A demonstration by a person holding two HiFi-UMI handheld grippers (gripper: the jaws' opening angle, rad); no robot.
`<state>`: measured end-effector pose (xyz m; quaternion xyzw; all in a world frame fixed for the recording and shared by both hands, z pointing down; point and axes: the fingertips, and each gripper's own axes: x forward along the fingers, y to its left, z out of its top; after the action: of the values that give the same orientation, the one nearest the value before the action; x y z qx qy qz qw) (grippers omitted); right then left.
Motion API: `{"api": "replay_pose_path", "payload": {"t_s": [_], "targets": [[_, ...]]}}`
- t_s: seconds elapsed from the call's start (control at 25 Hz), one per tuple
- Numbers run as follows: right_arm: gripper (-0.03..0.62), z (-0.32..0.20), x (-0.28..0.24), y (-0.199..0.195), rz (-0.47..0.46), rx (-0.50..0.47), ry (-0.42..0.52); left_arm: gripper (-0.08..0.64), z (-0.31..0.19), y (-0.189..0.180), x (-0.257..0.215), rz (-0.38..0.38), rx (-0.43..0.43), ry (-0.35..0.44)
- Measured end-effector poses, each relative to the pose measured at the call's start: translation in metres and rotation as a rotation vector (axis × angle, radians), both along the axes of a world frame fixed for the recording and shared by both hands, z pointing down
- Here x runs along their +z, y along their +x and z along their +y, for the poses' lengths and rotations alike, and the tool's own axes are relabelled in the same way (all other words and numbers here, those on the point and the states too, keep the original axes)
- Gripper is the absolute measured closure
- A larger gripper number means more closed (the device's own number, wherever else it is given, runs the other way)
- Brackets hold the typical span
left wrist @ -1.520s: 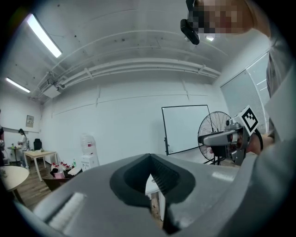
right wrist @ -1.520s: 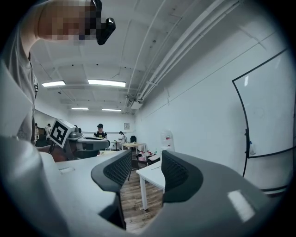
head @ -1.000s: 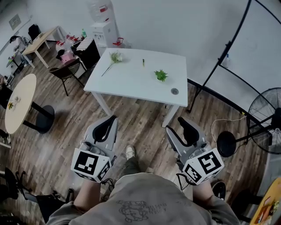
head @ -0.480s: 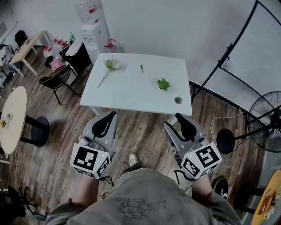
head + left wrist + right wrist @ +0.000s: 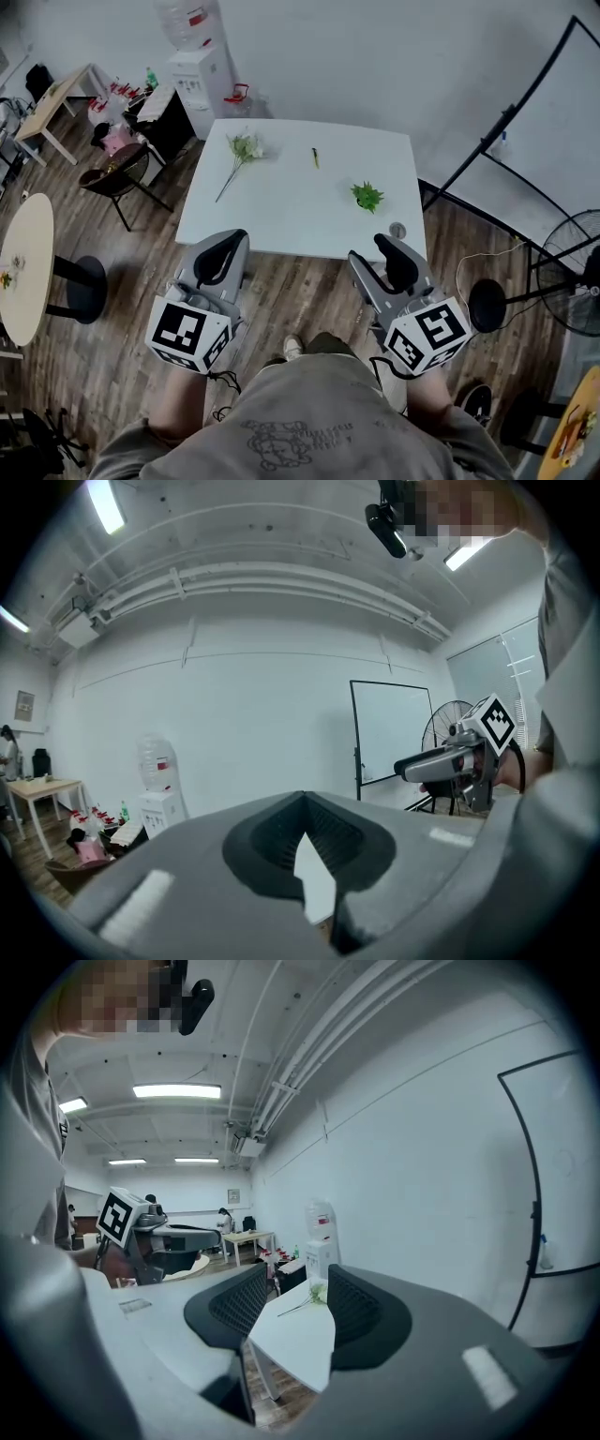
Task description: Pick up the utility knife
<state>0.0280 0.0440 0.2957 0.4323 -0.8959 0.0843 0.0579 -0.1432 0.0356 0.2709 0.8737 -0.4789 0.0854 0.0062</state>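
Observation:
The utility knife (image 5: 316,157) is a small dark sliver lying on the far part of the white table (image 5: 291,220). Also on the table are a flower stem (image 5: 240,153), a green plant sprig (image 5: 367,197) and a small round grey disc (image 5: 397,230). My left gripper (image 5: 229,240) hovers over the floor just short of the table's near edge, its jaw tips meeting, nothing held. My right gripper (image 5: 367,251) hangs beside the near right corner, jaws apart and empty. Between its pads in the right gripper view (image 5: 297,1283) I see the table (image 5: 295,1340) and the flower (image 5: 316,1295).
A water dispenser (image 5: 202,70) and a dark chair (image 5: 117,173) stand left of the table. A round table (image 5: 23,262) is at far left. At right are a black frame stand (image 5: 497,122) and a floor fan (image 5: 577,281). The floor is wood.
The person has stepped closer to the table, so it sits lower and larger in the head view. Both grippers keep their pose, now reaching the table's near edge.

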Motion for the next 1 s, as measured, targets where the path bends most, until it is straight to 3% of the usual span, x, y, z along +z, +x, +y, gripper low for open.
{"api": "replay_pose_path", "payload": {"t_s": [0.36, 0.72, 1.0], "targets": [[0.377, -0.066, 0.021, 0.015, 0.031, 0.026, -0.016, 0.56, -0.065, 0.011, 0.023, -0.02, 0.034, -0.043], [0.377, -0.173, 0.045, 0.031, 0.029, 0.036, -0.072, 0.56, -0.168, 0.027, 0.045, -0.049, 0.037, -0.093], [0.377, -0.256, 0.073, 0.037, 0.025, 0.029, -0.135, 0.56, -0.243, 0.03, 0.083, -0.059, 0.006, -0.177]]}}
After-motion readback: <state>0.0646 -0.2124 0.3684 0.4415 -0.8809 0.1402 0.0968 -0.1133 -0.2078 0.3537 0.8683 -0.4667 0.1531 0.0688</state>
